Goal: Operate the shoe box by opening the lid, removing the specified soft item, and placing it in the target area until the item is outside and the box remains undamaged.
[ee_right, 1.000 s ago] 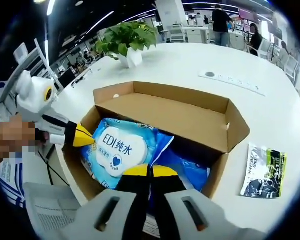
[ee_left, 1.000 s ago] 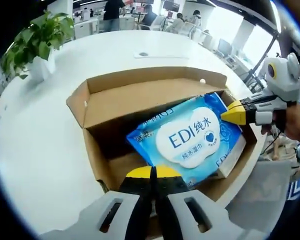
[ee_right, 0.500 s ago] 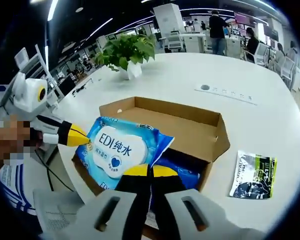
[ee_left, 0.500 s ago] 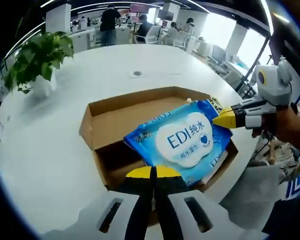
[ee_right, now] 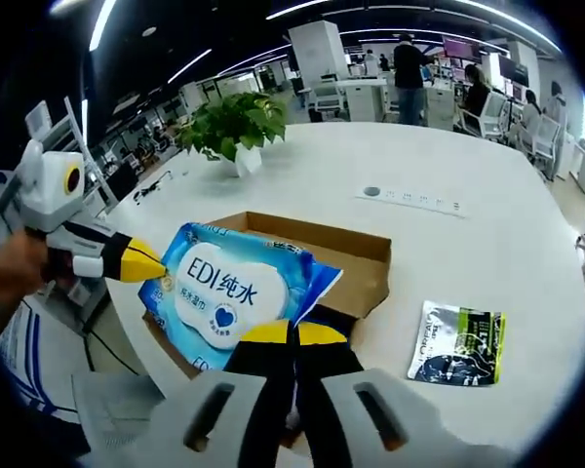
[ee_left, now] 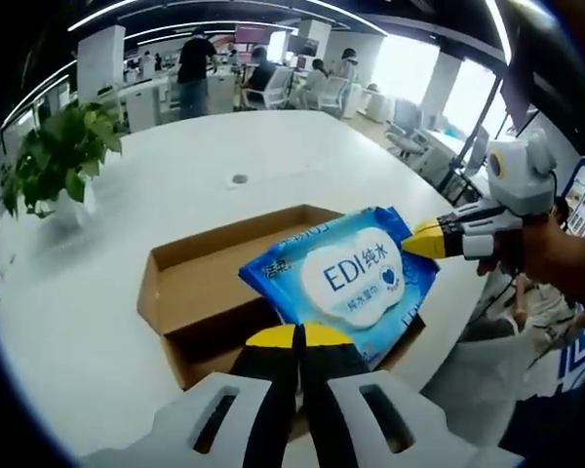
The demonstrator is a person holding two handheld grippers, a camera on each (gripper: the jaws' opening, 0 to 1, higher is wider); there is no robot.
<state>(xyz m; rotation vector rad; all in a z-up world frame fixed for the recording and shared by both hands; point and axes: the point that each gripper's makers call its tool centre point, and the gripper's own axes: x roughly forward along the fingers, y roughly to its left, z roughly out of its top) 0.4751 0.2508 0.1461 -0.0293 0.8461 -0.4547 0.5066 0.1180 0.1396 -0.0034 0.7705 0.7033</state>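
Because the pack (ee_left: 343, 283) is soft and wide, it is held from two sides: each gripper is pinched onto an opposite edge, so it hangs flat and label-up instead of sagging. It sits above the box (ee_left: 190, 292), raised over the open top, though whether its lower edge is fully past the rim I cannot tell.

Seen from the left gripper view, the left gripper (ee_left: 299, 338) has its yellow tips closed together on the near edge of the pack, and the right gripper (ee_left: 421, 240) comes in from the right, its tip nipped on the far corner. From the right gripper view the same hold reads mirrored: right gripper (ee_right: 292, 334) closed on the near edge, left gripper (ee_right: 141, 263) on the far corner.

The box lies open on the white table (ee_left: 273, 146), its flaps (ee_right: 356, 283) folded back and looking undamaged. A small dark sachet (ee_right: 455, 343) lies on the table beside the box, apart from it. A potted plant (ee_right: 236, 122) stands farther back, well away.
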